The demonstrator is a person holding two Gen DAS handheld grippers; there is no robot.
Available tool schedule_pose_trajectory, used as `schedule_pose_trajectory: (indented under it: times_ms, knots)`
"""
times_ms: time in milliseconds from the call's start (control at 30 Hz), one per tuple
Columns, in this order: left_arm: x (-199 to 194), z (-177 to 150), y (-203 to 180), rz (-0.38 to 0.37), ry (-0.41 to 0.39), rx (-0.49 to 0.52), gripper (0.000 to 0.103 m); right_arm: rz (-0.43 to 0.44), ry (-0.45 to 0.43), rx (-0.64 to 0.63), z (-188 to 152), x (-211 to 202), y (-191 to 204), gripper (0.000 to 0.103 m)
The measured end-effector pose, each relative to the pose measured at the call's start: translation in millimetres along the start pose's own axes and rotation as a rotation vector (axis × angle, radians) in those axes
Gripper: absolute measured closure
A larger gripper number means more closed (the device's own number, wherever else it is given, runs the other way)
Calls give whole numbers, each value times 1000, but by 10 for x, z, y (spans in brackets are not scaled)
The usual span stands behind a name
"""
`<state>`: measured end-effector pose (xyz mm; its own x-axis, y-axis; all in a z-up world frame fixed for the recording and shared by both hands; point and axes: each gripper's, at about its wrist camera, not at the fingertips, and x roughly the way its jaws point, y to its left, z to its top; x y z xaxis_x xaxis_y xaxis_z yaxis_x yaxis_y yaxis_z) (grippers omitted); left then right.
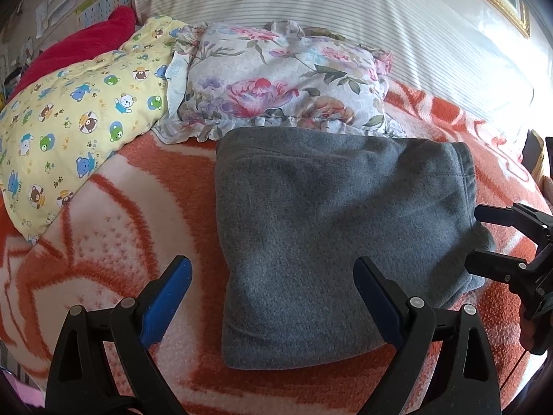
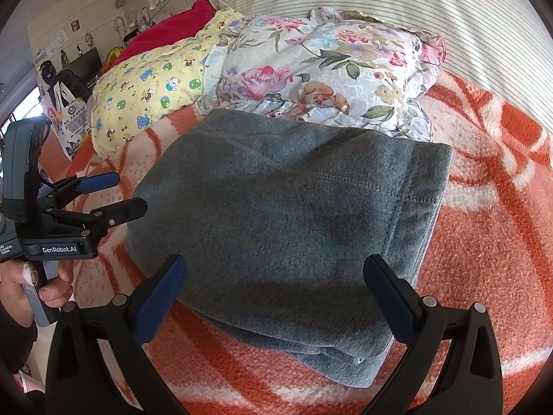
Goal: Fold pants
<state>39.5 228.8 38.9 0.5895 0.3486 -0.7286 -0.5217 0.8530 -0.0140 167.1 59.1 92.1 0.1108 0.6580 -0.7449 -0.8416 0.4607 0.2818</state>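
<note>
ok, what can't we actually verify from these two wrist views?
- Underside and inner layers of the folded grey pants: hidden by the top layer, both views.
- Far edge of the pants: tucked against the floral pillow, contact unclear.
- Right tongs in the left view: cut off by the frame edge.
- Wall papers: too small to read.

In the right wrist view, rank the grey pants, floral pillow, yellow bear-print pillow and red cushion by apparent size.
1. grey pants, though nearest the camera, which inflates them.
2. floral pillow.
3. yellow bear-print pillow.
4. red cushion, partly hidden and farthest, so its true size is unsure.
</note>
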Motion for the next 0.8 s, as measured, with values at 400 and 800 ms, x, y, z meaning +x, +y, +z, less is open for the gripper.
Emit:
schedule_pose_trajectory:
  times_ms: [400, 800]
  knots:
    - [56, 8, -46, -3, 11, 10, 8, 2, 5, 15, -13, 45, -59, 1]
    - [84, 8, -57, -5, 25, 9, 8, 3, 5, 21, -22, 48, -80, 1]
